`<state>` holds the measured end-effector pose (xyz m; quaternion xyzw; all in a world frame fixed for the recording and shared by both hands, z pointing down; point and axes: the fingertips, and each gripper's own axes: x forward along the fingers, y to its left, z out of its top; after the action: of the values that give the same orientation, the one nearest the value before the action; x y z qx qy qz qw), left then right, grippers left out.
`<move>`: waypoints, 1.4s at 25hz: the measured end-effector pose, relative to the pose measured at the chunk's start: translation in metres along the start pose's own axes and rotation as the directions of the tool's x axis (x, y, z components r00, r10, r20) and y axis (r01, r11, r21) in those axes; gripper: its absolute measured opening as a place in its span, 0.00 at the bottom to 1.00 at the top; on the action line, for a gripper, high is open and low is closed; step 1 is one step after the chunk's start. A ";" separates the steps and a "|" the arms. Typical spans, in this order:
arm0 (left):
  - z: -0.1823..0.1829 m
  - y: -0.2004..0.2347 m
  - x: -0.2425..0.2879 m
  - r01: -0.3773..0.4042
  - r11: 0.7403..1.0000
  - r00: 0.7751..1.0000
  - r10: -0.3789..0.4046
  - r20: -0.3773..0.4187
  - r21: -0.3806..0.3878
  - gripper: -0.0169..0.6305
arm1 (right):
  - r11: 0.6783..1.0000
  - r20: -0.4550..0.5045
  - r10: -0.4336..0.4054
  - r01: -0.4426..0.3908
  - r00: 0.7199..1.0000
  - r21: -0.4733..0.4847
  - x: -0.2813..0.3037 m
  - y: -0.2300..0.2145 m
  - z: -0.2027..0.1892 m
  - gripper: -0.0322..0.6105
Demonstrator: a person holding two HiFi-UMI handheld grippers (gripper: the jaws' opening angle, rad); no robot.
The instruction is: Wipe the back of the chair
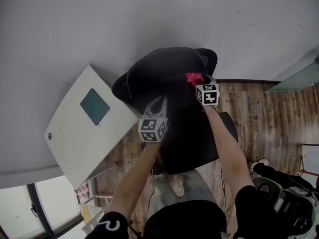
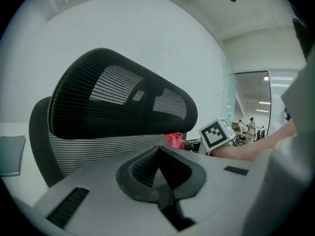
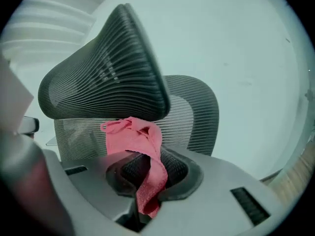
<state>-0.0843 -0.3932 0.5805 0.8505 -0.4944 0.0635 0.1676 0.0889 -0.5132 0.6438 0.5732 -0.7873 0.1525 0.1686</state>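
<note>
Fingers [image 3: 174,168] of the right gripper [image 3: 146,173] are clamped on a crumpled pink cloth [image 3: 129,134], which is held at the upper backrest of the black mesh office chair [image 3: 197,112], below its headrest [image 3: 108,77]. The left gripper [image 2: 158,167] is seen closed with nothing between its jaws, near the chair.

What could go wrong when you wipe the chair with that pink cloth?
1. The right gripper pinches only part of the pink cloth. The loose bunch might snag on the ribbed mesh backrest and pull out.
2. The left gripper is shut on nothing and isn't steadying the backrest, so a push might turn it away.
</note>
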 end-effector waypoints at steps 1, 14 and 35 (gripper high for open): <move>0.000 -0.001 0.001 0.001 1.000 1.000 -0.001 0.001 0.000 0.06 | 1.000 0.001 -0.009 0.009 1.000 0.009 -0.001 -0.006 0.000 0.16; -0.003 -0.027 0.015 0.034 0.999 0.999 -0.034 -0.005 0.004 0.06 | 0.986 -0.011 -0.153 0.153 0.988 0.067 -0.029 -0.088 -0.007 0.16; -0.038 0.080 -0.140 -0.024 0.999 1.000 0.024 -0.002 -0.032 0.06 | 0.979 0.016 0.056 -0.058 0.998 0.194 -0.061 0.141 -0.037 0.16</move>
<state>-0.2219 -0.3019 0.5953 0.8417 -0.5056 0.0585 0.1806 -0.0250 -0.4039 0.6436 0.5650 -0.7855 0.2305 0.1035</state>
